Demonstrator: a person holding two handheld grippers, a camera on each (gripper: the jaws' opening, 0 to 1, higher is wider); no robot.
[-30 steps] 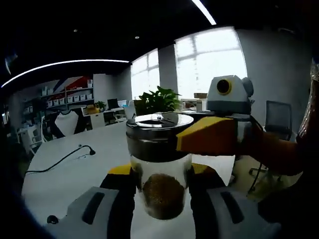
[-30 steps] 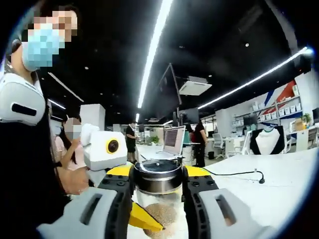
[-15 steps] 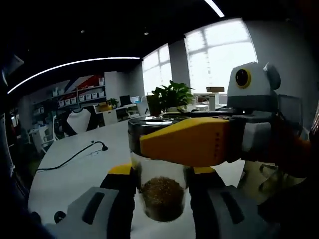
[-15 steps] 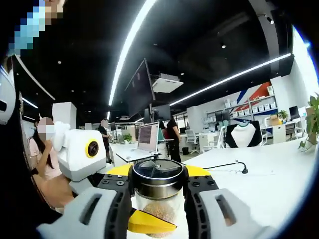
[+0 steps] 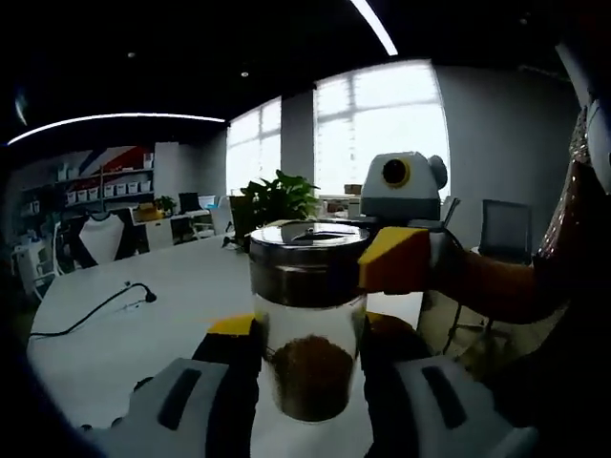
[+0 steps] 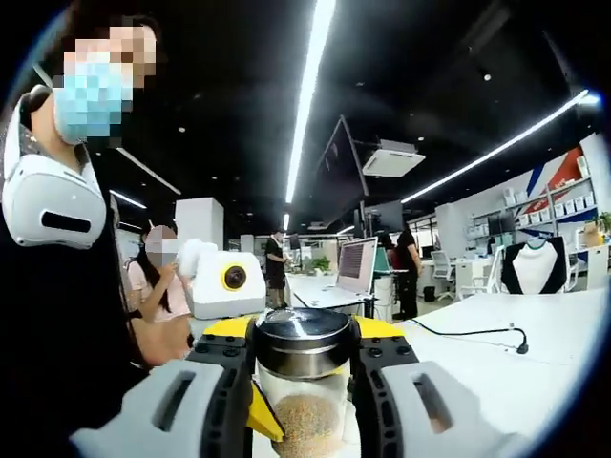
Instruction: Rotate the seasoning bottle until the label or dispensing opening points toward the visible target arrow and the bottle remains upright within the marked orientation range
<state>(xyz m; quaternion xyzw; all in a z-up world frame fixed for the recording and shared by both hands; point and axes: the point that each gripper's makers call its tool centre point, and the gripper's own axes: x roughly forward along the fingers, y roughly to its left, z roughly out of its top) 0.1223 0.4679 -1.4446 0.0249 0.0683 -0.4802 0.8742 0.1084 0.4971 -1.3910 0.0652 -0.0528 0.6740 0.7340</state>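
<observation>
A glass seasoning bottle (image 5: 307, 286) with a dark metal lid and brown seasoning in its bottom stands upright in the air above the white table. My left gripper (image 5: 310, 367) is shut on its glass body. From the right, one of the right gripper's yellow fingers (image 5: 396, 260) presses on the side of the lid. In the right gripper view, my right gripper (image 6: 304, 355) is shut on the bottle's lid (image 6: 304, 329), and one of the left gripper's yellow fingers (image 6: 260, 420) shows lower down against the glass. No arrow or label is visible.
The white table (image 5: 143, 324) carries a black cable (image 5: 91, 310), with a green plant (image 5: 272, 200) and an office chair (image 5: 506, 229) behind. A person's dark sleeve (image 6: 57, 315) fills the left of the right gripper view. A laptop (image 6: 358, 267) and several people stand farther back.
The right gripper's finger, which crossed the front of the lid half a second ago, is back at the lid's right side. Both views have swung. Both grips hold.
</observation>
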